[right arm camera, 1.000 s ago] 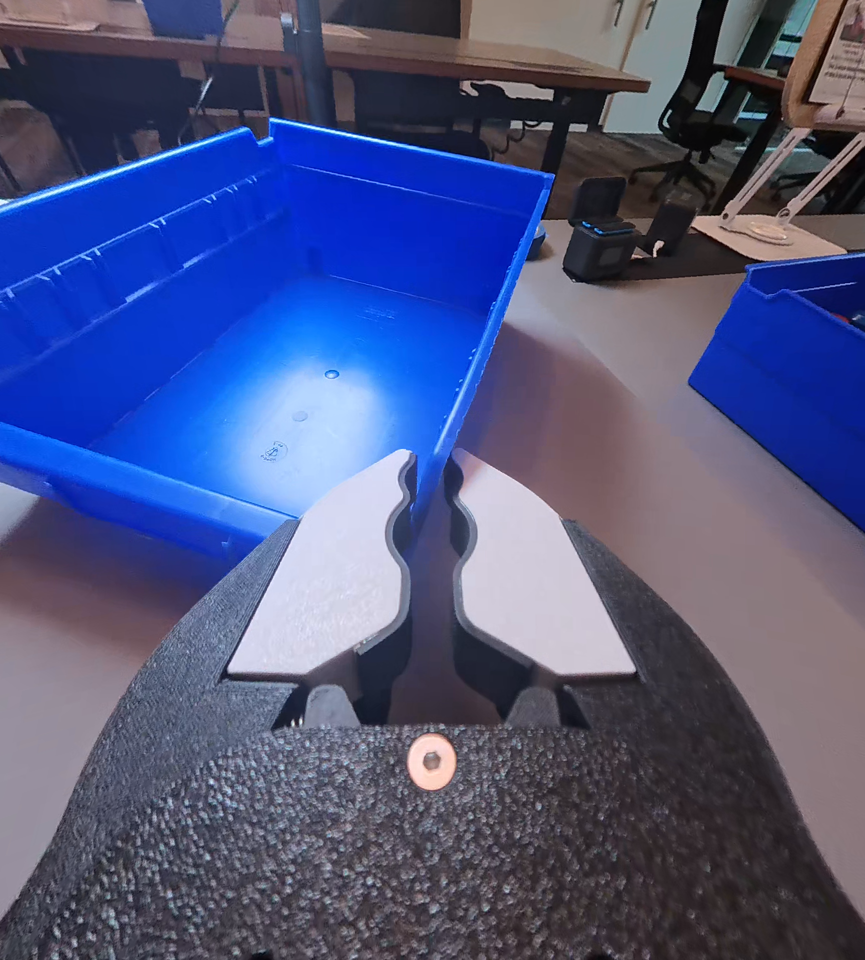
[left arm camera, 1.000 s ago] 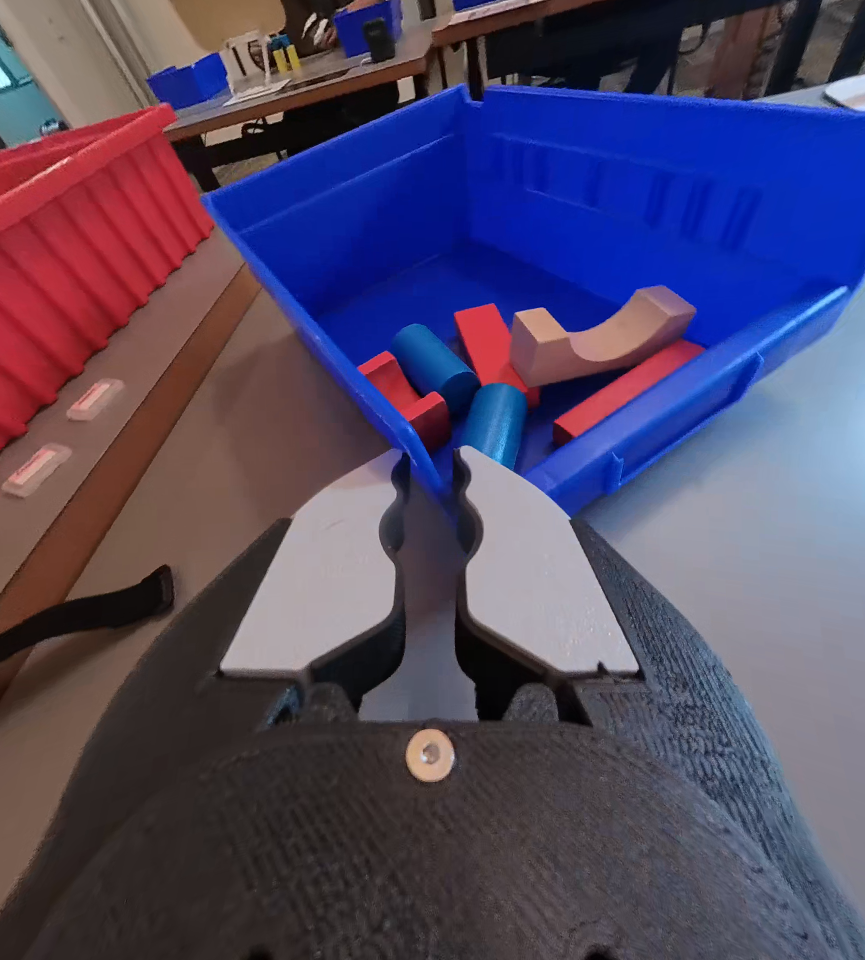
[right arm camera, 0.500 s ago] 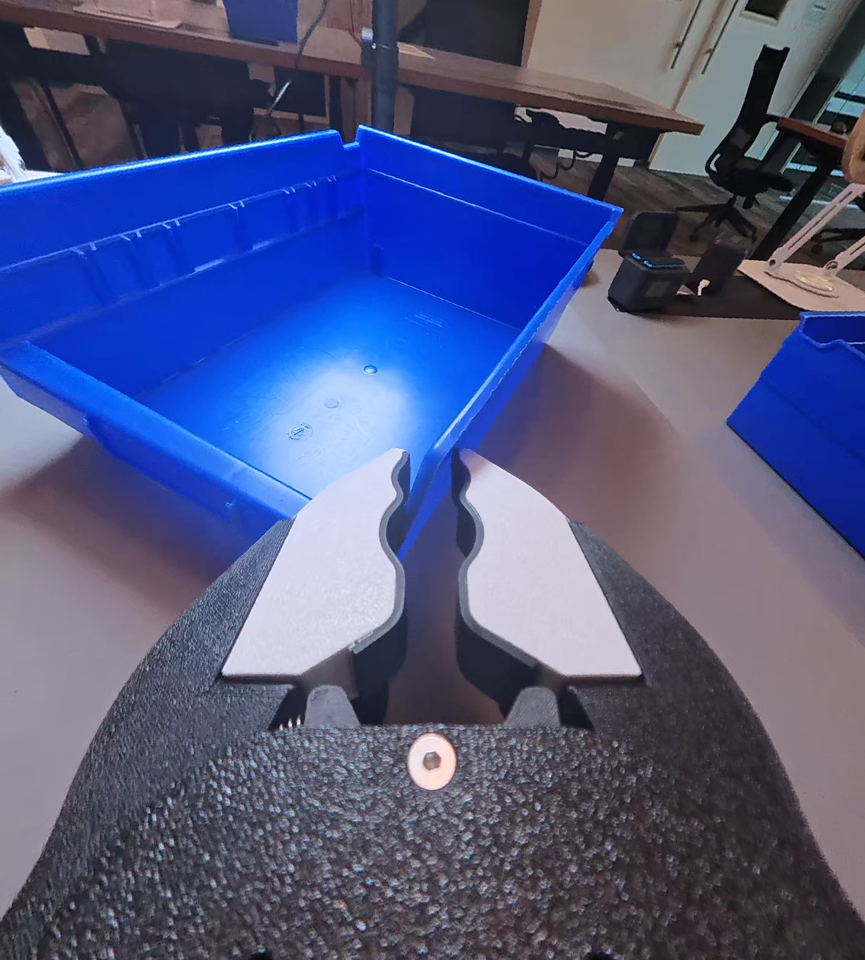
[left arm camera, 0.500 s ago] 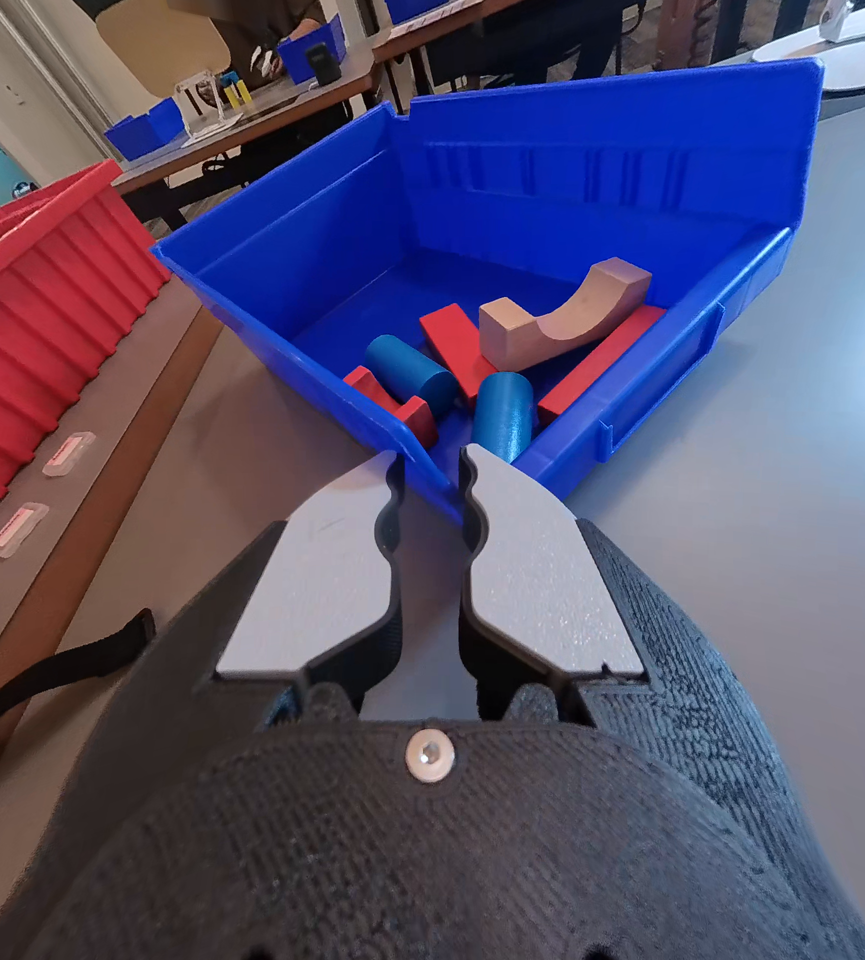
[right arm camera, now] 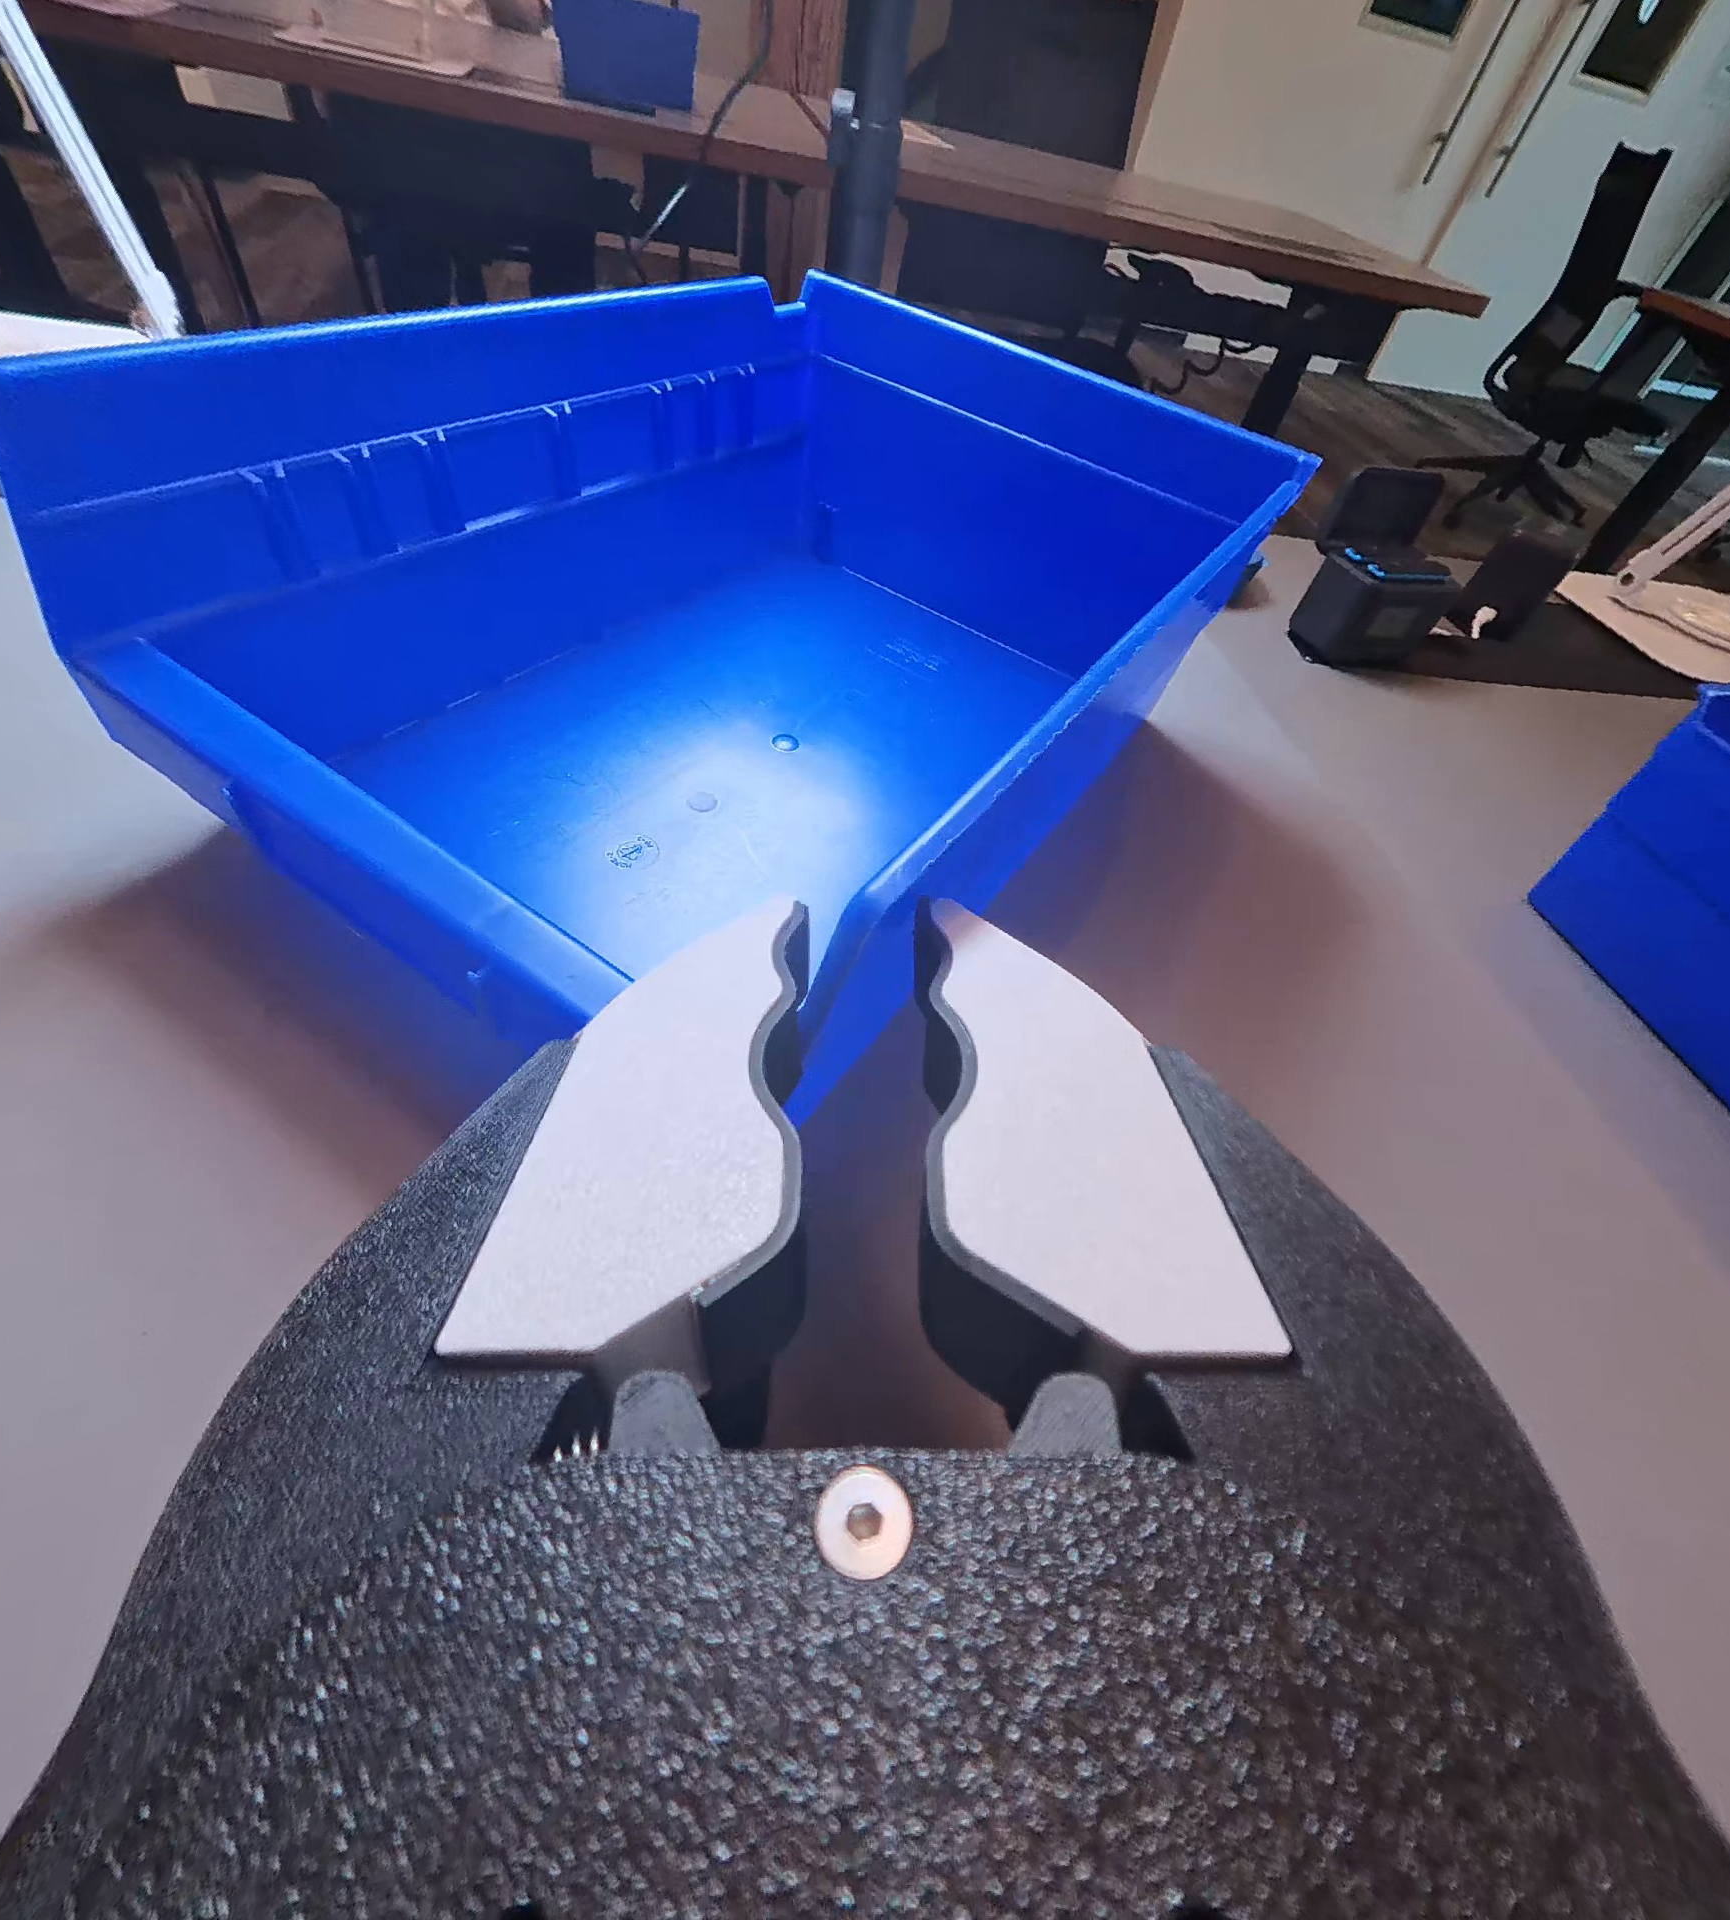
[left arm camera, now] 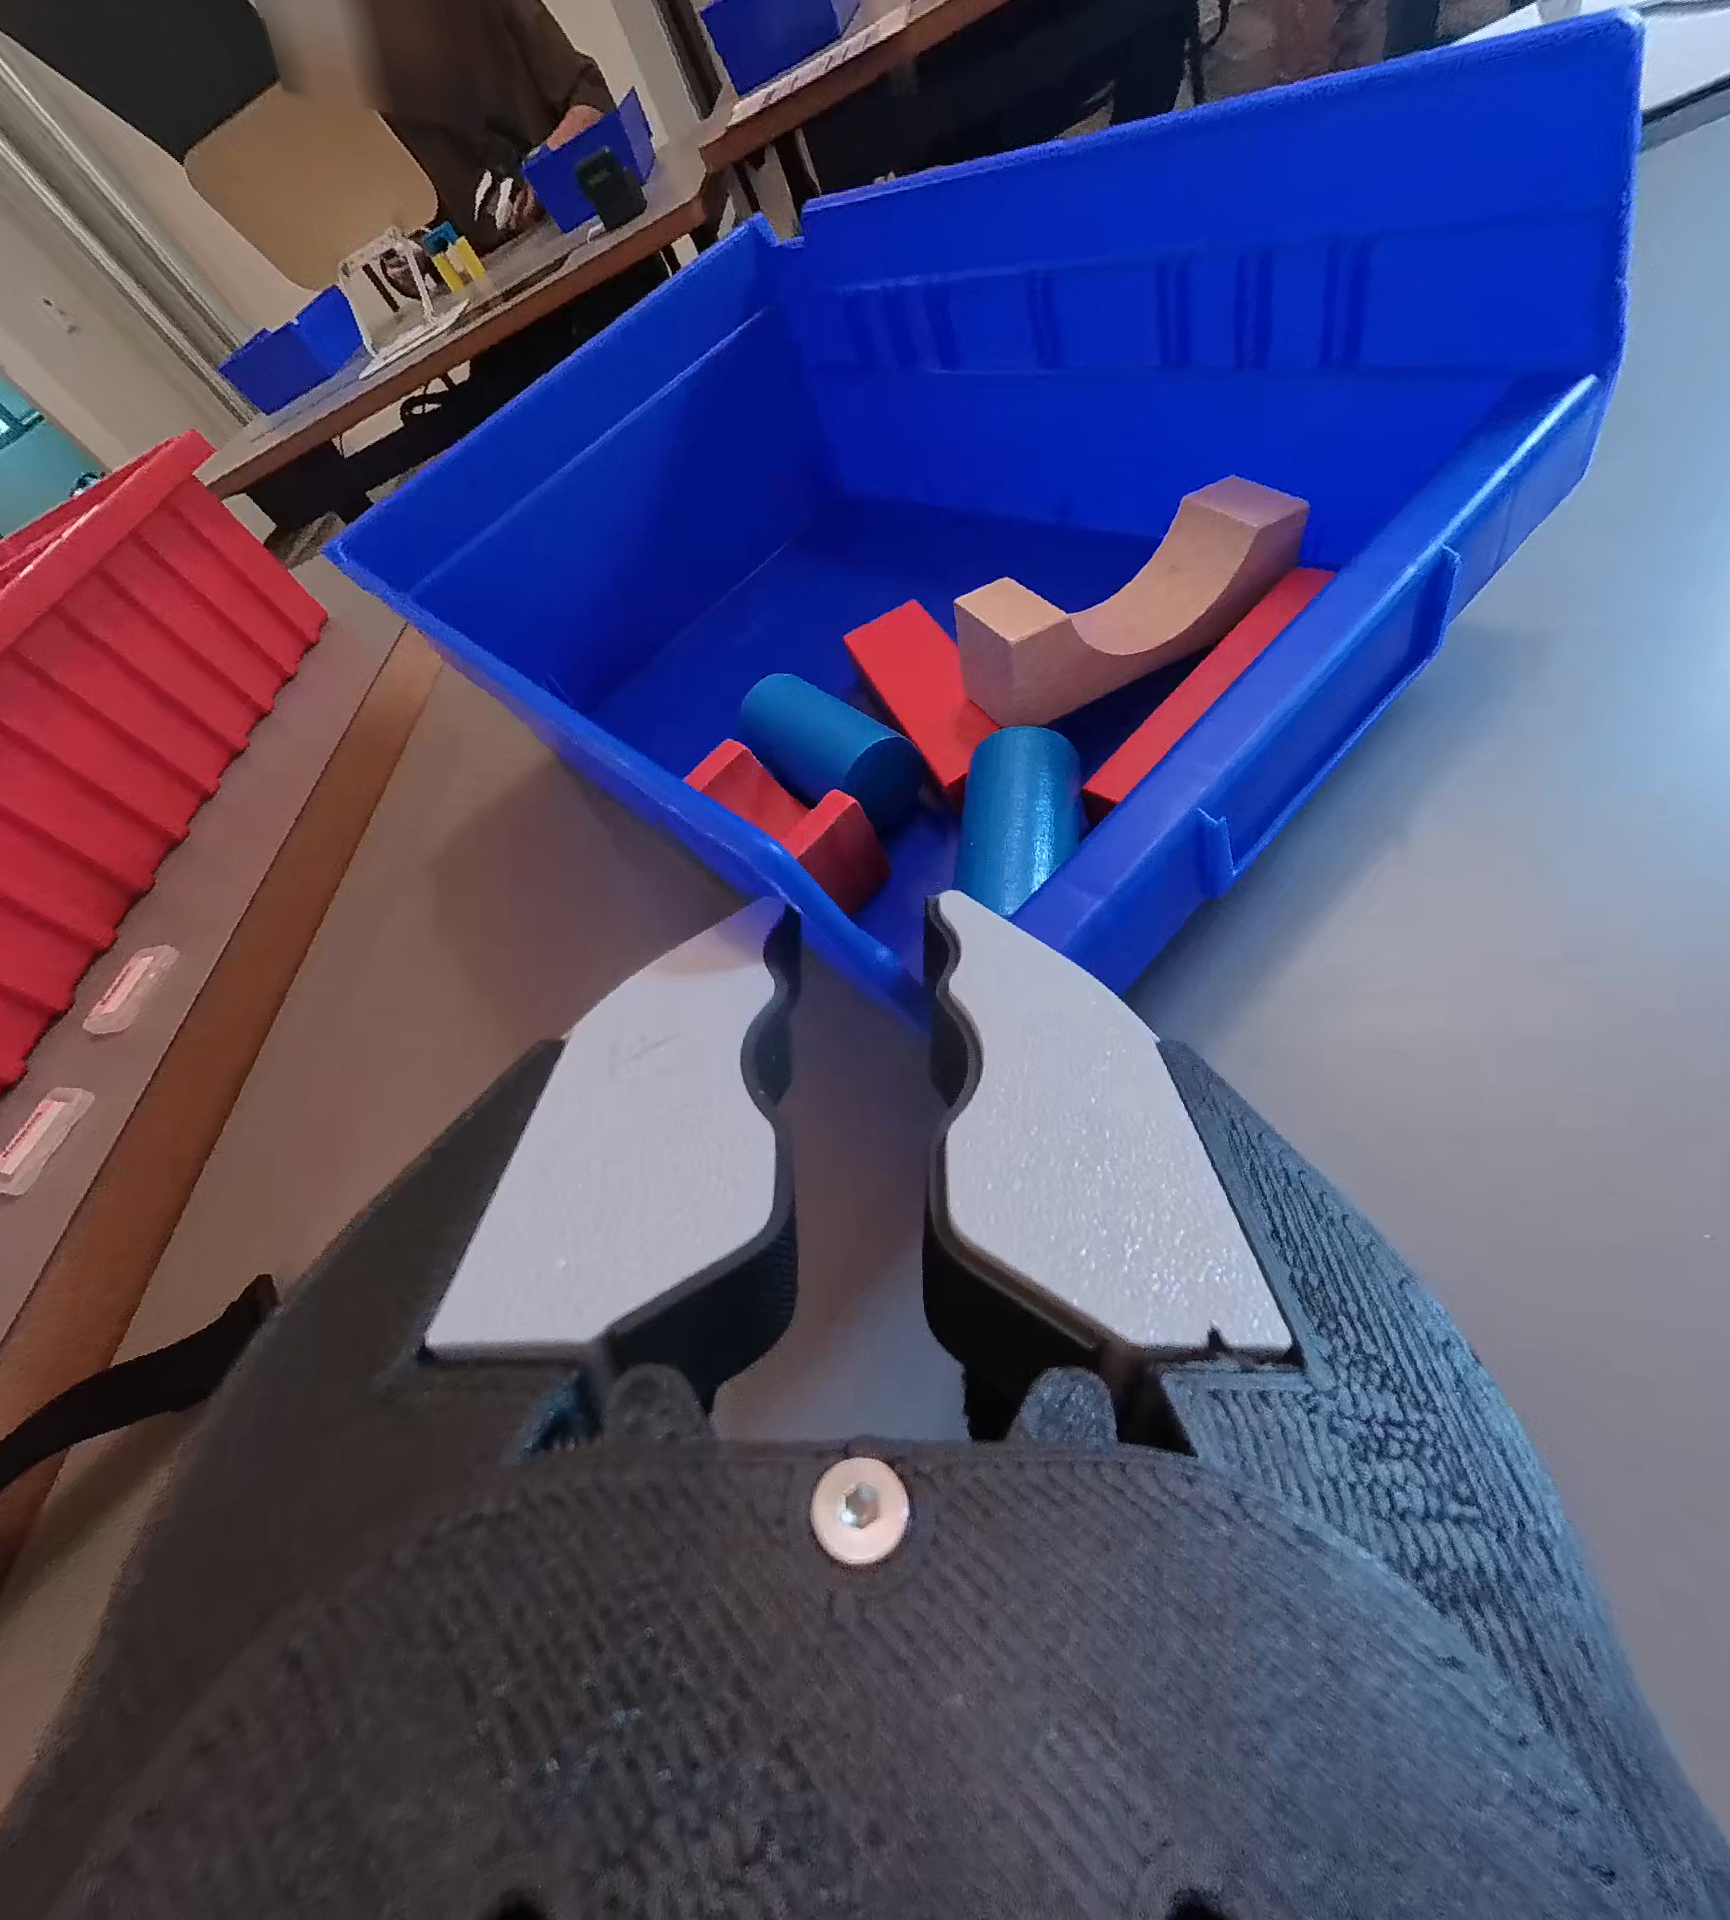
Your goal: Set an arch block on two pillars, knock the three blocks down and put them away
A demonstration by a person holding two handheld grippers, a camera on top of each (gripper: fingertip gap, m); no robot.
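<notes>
Near the corner of the blue bin point(left arm camera: 632, 582), the left gripper point(left arm camera: 856, 920) waits, fingers a little apart, holding nothing. Inside lie the wooden arch block point(left arm camera: 1131, 613) and 2 blue pillars point(left arm camera: 1017, 821). The right gripper point(right arm camera: 856, 920), also slightly apart, faces an empty bin point(right arm camera: 404, 499). Building hasn't started; next, I think, pick 1 pillar.

We list: natural-wood arch block point(left arm camera: 1131, 613), curve up, lying atop red planks; two blue cylinder pillars point(left arm camera: 830, 732) point(left arm camera: 1019, 816) on their sides beside it.
</notes>
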